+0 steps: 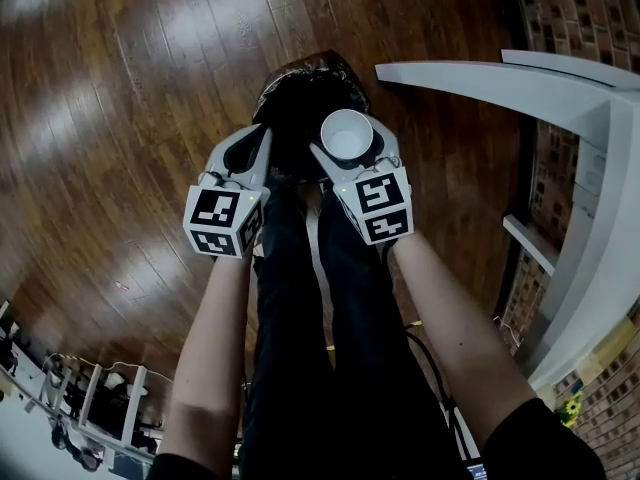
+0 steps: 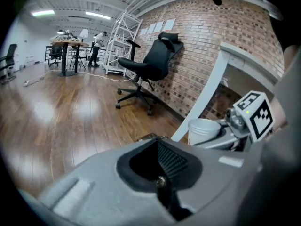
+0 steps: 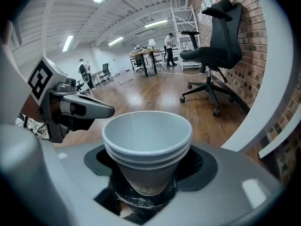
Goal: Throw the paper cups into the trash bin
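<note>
the right gripper (image 1: pixel 351 156) has its fingers (image 3: pixel 244 182) closed on the stack of white paper cups (image 3: pixel 146 142), mouths up. three nested rims show, and the grip sits below the lowest of them, on the outer cup's wall. the stack hangs over the black bag-lined trash bin (image 1: pixel 300 93), toward the right side of its mouth. crinkled black liner shows straight beneath the cup bottoms in the right gripper view.

the left gripper (image 1: pixel 247 153) sits just beside the right one over the same bin. its fingertips meet and the hollow between them is empty, so it carries nothing.

we judge the task to be at the point of release, and most of the risk lies there:

- only the outer cup is pinched, so if we tilt the stack, the inner cups could slide out and scatter
- the stack is nearer the bin's right edge than its middle, so a drop from here could clip the rim and send cups out onto the dark wooden floor (image 1: pixel 150 88)
- paper walls are soft, so a crushed cup may stick to one pad and fall late or sideways as the fingers part
- the two grippers are close together, and a careless swing of either could knock the stack before we release it
</note>
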`<state>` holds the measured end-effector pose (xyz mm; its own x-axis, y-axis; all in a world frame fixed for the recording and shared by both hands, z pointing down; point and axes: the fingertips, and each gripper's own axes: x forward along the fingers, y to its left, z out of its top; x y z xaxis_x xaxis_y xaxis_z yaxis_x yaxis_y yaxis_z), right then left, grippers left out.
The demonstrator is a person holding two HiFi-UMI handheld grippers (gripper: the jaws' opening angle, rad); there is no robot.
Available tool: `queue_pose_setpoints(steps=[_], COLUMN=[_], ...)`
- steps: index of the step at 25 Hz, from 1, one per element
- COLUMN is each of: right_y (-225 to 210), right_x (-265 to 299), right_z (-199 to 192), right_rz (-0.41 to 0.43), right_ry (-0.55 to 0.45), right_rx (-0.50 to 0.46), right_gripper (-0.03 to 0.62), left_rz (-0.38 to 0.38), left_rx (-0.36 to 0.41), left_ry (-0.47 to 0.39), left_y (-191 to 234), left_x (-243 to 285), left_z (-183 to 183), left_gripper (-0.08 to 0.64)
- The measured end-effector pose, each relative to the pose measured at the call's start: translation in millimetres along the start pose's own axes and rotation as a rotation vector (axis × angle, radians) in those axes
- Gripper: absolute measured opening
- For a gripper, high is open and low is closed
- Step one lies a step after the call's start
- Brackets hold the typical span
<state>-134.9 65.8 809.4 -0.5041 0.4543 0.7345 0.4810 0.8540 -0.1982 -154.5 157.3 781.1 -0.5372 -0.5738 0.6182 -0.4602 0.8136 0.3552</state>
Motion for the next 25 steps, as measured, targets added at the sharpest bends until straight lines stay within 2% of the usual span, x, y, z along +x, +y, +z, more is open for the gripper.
queue_pose_setpoints(steps=[6, 10, 15, 25], right_y=[-4, -13, -6, -1], right_x=[22, 32, 37, 57], right_z=[-29, -60, -69, -89], right_rz=[-0.015, -0.021, 0.006, 0.012], right_ry=[0.081, 0.145, 0.181, 0.27], right_rx=[0.038, 0.127, 0.11, 0.132], right_gripper=[0.347, 0.347, 0.347, 0.348], left_rz=[0.002, 0.029, 0.0, -0.02], left_rx=[-0.074, -0.151, -0.134, -0.184], left_ry=[0.079, 0.134, 0.183, 0.242], left_y=[5, 15, 10, 0], left_x=[18, 27, 31, 43], left_z=[-39, -66, -76, -95], left_gripper=[0.003, 0.003, 0.003, 0.003])
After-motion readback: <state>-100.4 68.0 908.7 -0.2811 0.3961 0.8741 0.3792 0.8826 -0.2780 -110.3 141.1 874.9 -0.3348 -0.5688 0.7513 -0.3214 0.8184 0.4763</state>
